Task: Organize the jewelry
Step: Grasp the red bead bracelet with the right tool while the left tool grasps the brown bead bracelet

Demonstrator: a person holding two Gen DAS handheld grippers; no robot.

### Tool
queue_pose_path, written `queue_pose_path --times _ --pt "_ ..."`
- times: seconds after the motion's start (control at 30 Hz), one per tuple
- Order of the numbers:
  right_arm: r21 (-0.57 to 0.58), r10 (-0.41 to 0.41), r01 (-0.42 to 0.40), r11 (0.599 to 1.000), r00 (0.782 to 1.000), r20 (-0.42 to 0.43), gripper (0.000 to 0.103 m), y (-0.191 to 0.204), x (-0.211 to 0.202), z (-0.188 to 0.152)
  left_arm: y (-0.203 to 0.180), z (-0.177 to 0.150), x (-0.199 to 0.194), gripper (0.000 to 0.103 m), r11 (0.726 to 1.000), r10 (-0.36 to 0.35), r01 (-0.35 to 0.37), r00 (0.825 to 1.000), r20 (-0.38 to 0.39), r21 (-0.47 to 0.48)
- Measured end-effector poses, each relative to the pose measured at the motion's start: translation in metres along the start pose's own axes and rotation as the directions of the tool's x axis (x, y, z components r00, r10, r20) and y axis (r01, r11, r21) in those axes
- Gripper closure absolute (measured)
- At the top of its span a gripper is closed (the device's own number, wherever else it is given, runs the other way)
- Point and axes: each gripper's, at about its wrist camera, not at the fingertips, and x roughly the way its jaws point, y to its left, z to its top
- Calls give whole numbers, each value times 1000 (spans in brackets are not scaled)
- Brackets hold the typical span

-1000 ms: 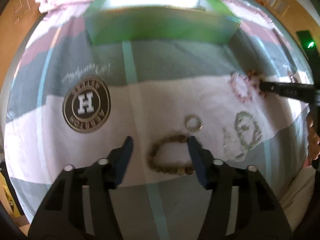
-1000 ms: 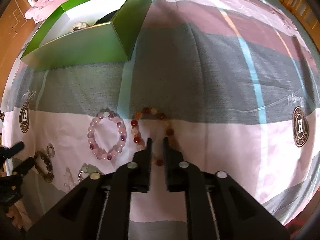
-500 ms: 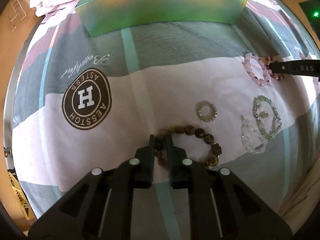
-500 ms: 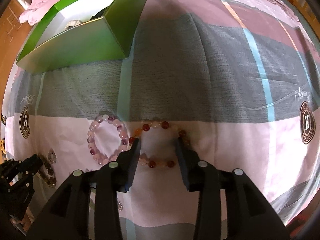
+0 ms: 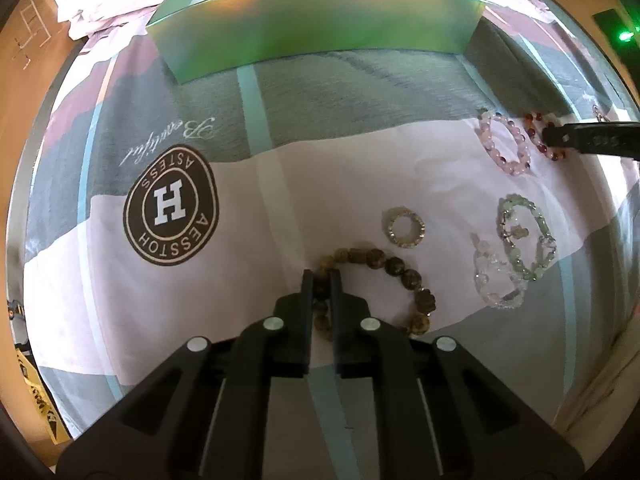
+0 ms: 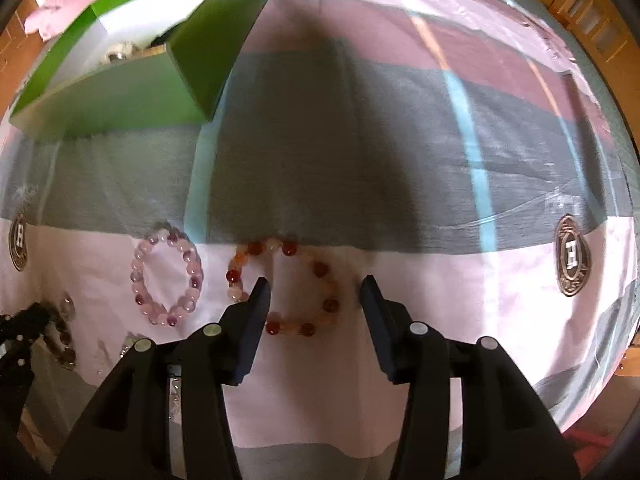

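Note:
My left gripper (image 5: 321,280) is shut on the left side of a brown bead bracelet (image 5: 400,276) that lies on the bedsheet. My right gripper (image 6: 316,292) is open, its fingers astride a red and orange bead bracelet (image 6: 320,268) on the sheet. A pink bead bracelet (image 6: 166,278) lies just left of it and also shows in the left wrist view (image 5: 502,142). A green open box (image 5: 316,20) stands at the back; in the right wrist view (image 6: 120,80) some jewelry shows inside it.
A small silver ring (image 5: 404,227), a green bead bracelet (image 5: 526,236) and a clear crystal bracelet (image 5: 494,280) lie right of the brown one. The sheet has a brown round H logo (image 5: 172,206). Crumpled pink cloth (image 5: 96,4) lies behind the box.
My left gripper closed on the brown bracelet's left side. My right gripper opened from nearly shut to wide and now straddles the red and orange bracelet.

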Motion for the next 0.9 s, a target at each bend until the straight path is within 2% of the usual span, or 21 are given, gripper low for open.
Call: queue_pose_path --times 0.07,0.1,0.23,0.3,0.5,0.57,0.7,0.9 --pt "-10 -12 12 1000 1000 -1 55 2 3 0 0 0 1 96 1000 3 -3 1000 -4 -4" --pt "-12 -16 16 1000 1000 5 58 4 2 1 1 0 1 96 1000 1 -1 1000 -3 -6" --pt "10 -5 5 1000 1000 10 88 2 -2 1 9 0 -4 96 1000 -9 9 1000 5 -29" --pt "18 -18 18 1000 1000 12 95 -1 -3 2 15 2 -5 96 999 -13 14 1000 9 -41" --pt "55 18 -19 998 1000 14 95 -14 -7 1 22 4 -7 96 998 -28 29 1000 13 -59" --pt "66 34 -35 997 999 17 95 -30 1 3 25 4 -10 96 997 -32 33 999 23 -63" --pt "78 49 -52 996 998 33 95 -38 -8 1 29 5 -23 96 995 -42 47 997 60 -85" --pt "93 33 -37 995 999 41 95 -48 -16 -6 34 7 -28 96 994 -45 52 996 75 -94"
